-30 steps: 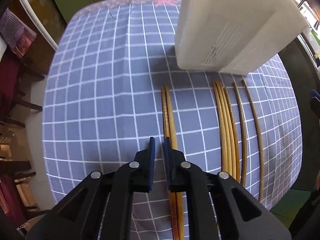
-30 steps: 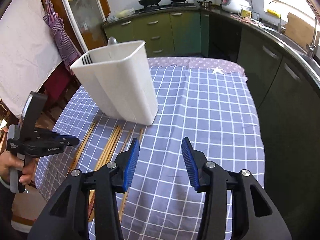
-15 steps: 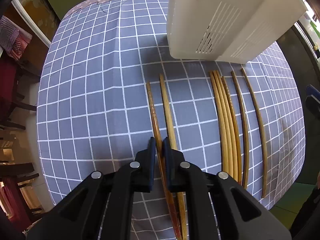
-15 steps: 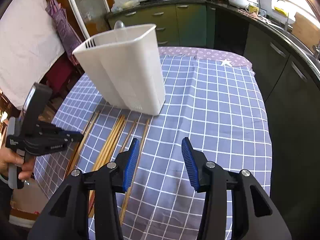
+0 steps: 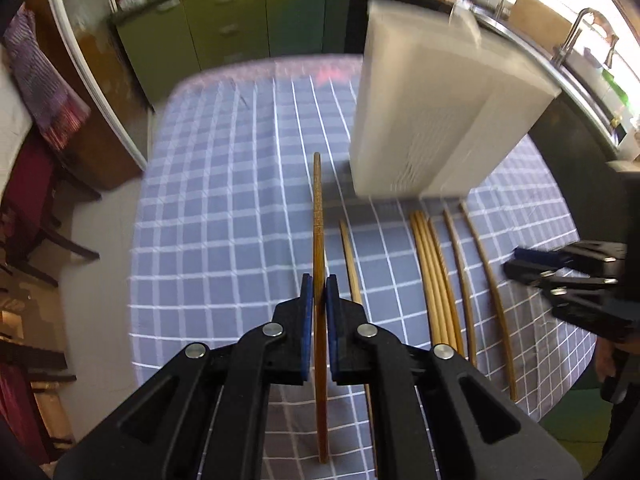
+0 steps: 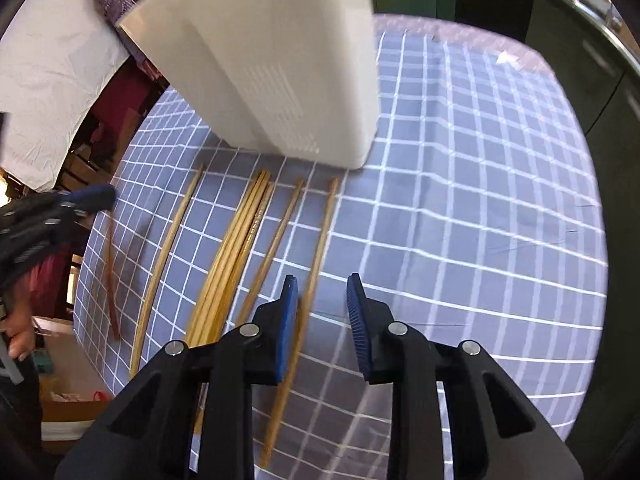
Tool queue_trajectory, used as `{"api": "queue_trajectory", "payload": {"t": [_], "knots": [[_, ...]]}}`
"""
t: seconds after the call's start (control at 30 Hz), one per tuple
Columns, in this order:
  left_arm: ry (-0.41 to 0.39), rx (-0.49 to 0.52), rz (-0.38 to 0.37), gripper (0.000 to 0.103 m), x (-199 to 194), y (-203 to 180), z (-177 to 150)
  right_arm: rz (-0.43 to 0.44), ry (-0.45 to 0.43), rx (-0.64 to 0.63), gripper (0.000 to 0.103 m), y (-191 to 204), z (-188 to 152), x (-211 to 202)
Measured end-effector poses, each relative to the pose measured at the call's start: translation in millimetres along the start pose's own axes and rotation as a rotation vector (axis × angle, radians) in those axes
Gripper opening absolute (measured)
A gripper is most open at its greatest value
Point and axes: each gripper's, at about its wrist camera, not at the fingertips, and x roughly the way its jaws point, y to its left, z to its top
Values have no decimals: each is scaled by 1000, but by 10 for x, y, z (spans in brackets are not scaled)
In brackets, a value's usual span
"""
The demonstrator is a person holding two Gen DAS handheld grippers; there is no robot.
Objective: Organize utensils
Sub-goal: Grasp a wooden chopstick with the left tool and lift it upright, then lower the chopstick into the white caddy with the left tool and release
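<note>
Left tool (image 5: 319, 292) clamped on one dark chopstick (image 5: 318, 216), lifted off the checked cloth (image 5: 224, 208) of the desk and pointing forward toward the white utensil holder (image 5: 432, 120). A paler chopstick (image 5: 349, 256) lies just to its right — beyond it a tight bundle of chopsticks (image 5: 430, 272) and two loose ones, all lengthwise, tips near the holder's base. Holder stands upright; contents not visible. Right tool (image 6: 322, 312) hangs low over the cloth with fingers apart, straddling the outermost chopstick (image 6: 318, 256) — contact unclear. Green cabinets (image 5: 240, 20) behind.
</note>
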Motion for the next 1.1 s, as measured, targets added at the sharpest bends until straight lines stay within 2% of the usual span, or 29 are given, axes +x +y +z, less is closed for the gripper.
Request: {"api": "queue_trajectory", "payload": {"t": [0.2,0.47,0.5,0.53,0.63,0.83,0.93,1.1], "knots": [[-96,15,-4,6,-371,31,-27,-93,5,-22,27,131,102,146],[-150,41,-16,6,-553,12,-116,-159,30,-42,26,274,203,353],[-156,42,-15,6,-575,15,-124,-172,28,-45,22,289,210,369],[-161,43,-16,6,-589,15,-129,-191,24,-52,13,299,218,383],[-171,46,-17,6,-627,6,-143,-180,26,-51,7,281,256,424],[-187,54,-24,6,-678,6,-182,-150,6,-31,6,191,215,340],[-189,56,-23,6,-687,7,-190,-114,-45,-35,6,214,174,155],[-202,57,-25,6,-719,-4,-197,-51,-199,-45,6,264,76,-408]]}}
